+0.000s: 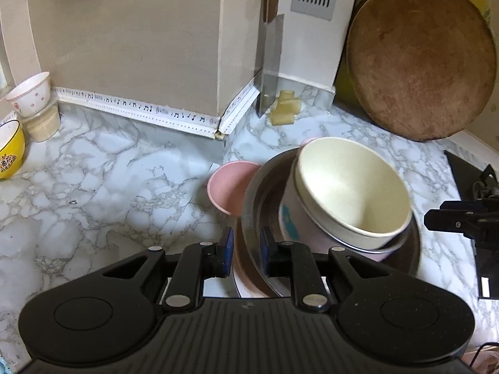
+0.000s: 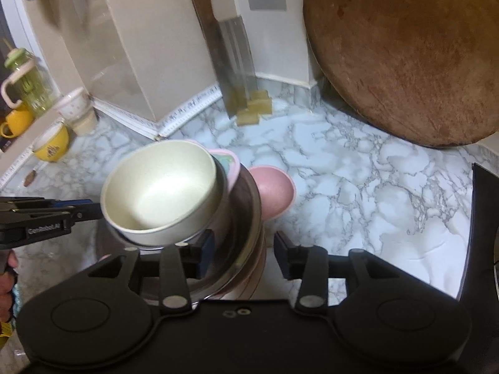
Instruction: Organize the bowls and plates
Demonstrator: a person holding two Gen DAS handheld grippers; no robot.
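A: Stack (image 1: 330, 218) looks blurred, and its lower plates are cut off behind the left gripper (image 1: 246, 252). How is that gripper set?

B: Its fingers (image 1: 226, 249) are clamped on the near rim of the steel pan (image 1: 252, 205).

A: And the cream bowl (image 1: 352, 193)?

B: Top of the stack, inside the pan, tilted so its mouth faces up and toward the left gripper. The pink bowl (image 2: 274, 193) lies on the worktop (image 2: 358, 162) just behind, partly hidden.

A: Right gripper (image 2: 244, 254)?

B: Fingers (image 2: 283, 246) apart, straddling the pan's right rim; whether they touch it I can't tell.
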